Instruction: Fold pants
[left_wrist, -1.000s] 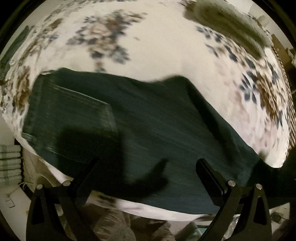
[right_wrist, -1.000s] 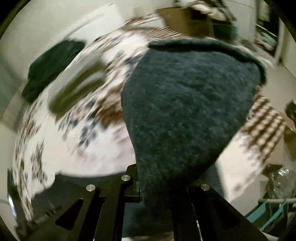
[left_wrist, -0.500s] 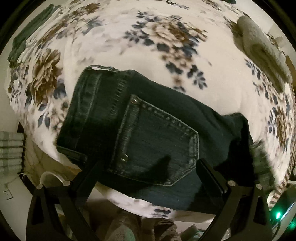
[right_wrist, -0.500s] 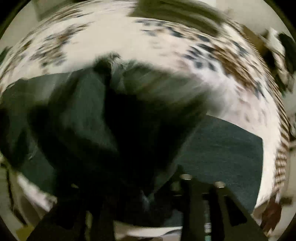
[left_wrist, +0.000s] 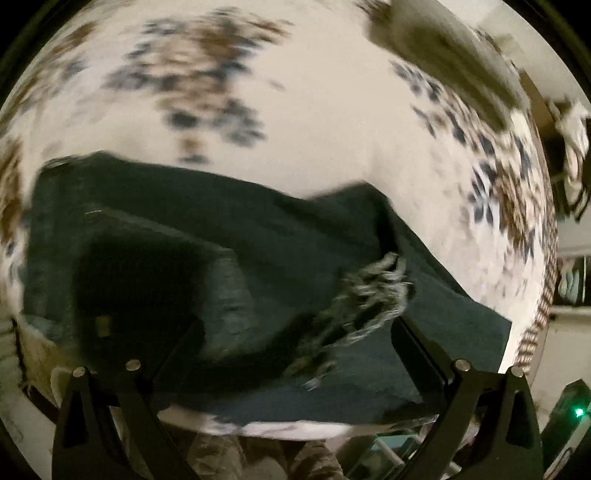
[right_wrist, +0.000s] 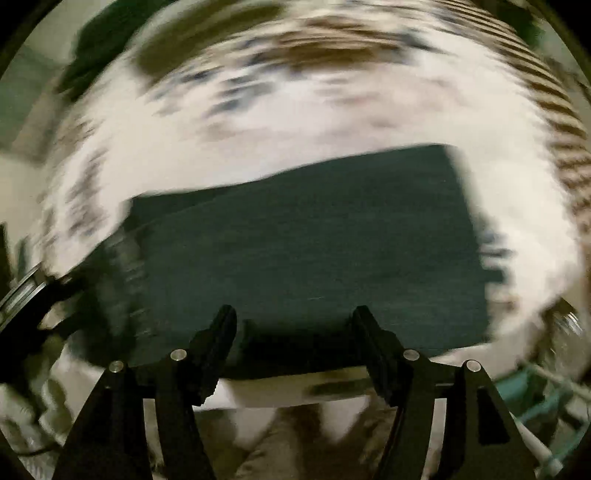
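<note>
Showing only in the left view, the pants' (left_wrist: 229, 236) frayed hem (left_wrist: 373, 295); both tools empty, left tool (left_wrist: 295, 332) wide, right tool (right_wrist: 293, 332) opening.

The right gripper (right_wrist: 293, 332) hung over dark pants (right_wrist: 306, 254) lying on a floral blanket (right_wrist: 295, 122), jaws opening, nothing between them.

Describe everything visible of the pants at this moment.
The pants are dark denim, blurred in both views. They lie flat on a floral-printed cover, near its front edge. In the left wrist view a back pocket panel shows at the left, and a frayed pale hem lies folded over the middle. The right wrist view shows them as a smooth, roughly rectangular folded slab. The right gripper, its jaws opening, frames the near edge without pinching it.
</note>
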